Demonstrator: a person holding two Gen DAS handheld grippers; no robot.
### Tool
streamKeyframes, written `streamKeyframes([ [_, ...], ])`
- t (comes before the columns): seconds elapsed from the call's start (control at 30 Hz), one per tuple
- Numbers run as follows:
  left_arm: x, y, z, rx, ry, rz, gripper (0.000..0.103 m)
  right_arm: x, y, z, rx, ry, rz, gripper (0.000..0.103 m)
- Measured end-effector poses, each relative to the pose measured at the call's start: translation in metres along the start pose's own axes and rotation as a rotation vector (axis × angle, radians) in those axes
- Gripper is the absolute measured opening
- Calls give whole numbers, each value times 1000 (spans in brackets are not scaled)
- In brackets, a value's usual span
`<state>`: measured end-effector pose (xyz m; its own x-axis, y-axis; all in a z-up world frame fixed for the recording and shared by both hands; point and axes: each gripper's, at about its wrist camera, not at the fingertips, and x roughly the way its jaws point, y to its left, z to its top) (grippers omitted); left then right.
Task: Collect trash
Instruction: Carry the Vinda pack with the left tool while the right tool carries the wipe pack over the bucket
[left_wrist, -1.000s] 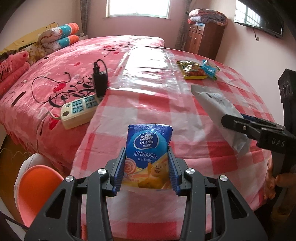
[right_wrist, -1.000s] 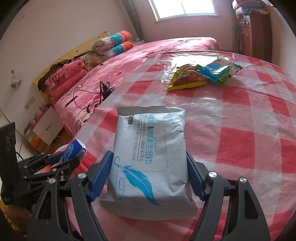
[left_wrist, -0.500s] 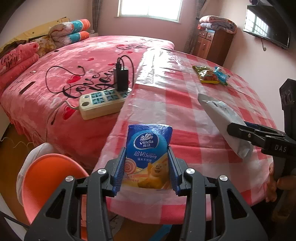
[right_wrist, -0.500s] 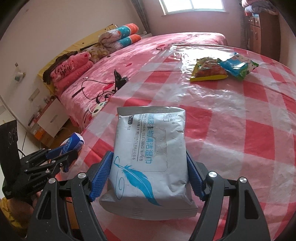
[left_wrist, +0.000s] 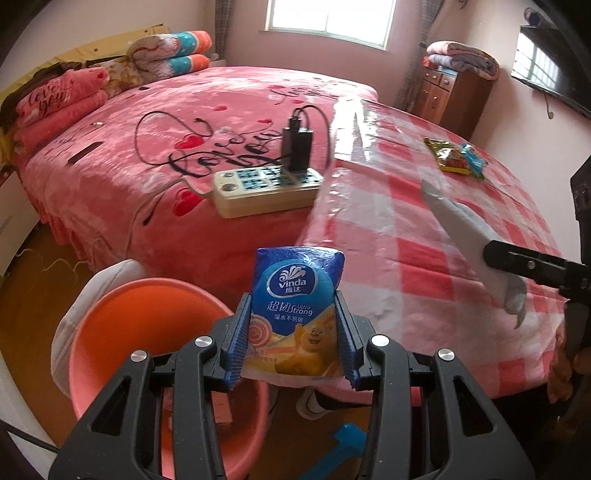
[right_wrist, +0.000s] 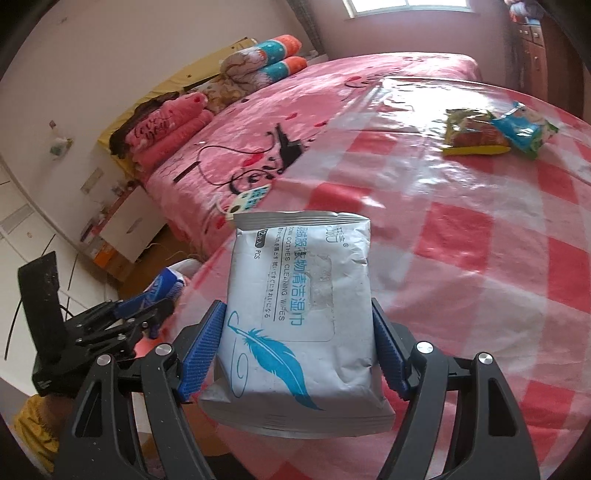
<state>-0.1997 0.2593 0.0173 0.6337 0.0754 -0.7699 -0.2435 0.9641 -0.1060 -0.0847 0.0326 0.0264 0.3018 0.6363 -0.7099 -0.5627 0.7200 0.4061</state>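
Currently left tongs (left_wrist: 293, 341) clamp a tissue pack (left_wrist: 297, 314) above the orange bin (left_wrist: 147, 321); right tongs (right_wrist: 297, 356) clamp a wipes pack (right_wrist: 299, 314); snack wrappers (right_wrist: 495, 131) lie beyond it on the checkered cloth (right_wrist: 461, 236).

Left black two-finger gripper (left_wrist: 293, 332) clamped on a blue tissue packet (left_wrist: 295, 314); right black two-finger gripper (right_wrist: 295, 354) clamped on a grey wet-wipe pack (right_wrist: 301, 325).

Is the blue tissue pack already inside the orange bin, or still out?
Out. The left claw grips the tissue pack in the air, beside the orange bin and above its rim, not inside it.
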Motion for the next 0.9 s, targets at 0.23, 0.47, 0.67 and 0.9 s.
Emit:
streamKeyframes([
  [0.23,-5,25,-7,-42,1,34,44,10,31,2,-62,29,25,75],
  [0.47,-10,51,-16,-88,7,76,44,28,68,1,-146,78,61,75],
  [0.67,-11,75,-26,-136,18,114,44,44,105,-1,-231,114,93,75],
  [0.9,-11,98,-36,-180,33,150,44,59,141,-1,-311,142,114,75],
])
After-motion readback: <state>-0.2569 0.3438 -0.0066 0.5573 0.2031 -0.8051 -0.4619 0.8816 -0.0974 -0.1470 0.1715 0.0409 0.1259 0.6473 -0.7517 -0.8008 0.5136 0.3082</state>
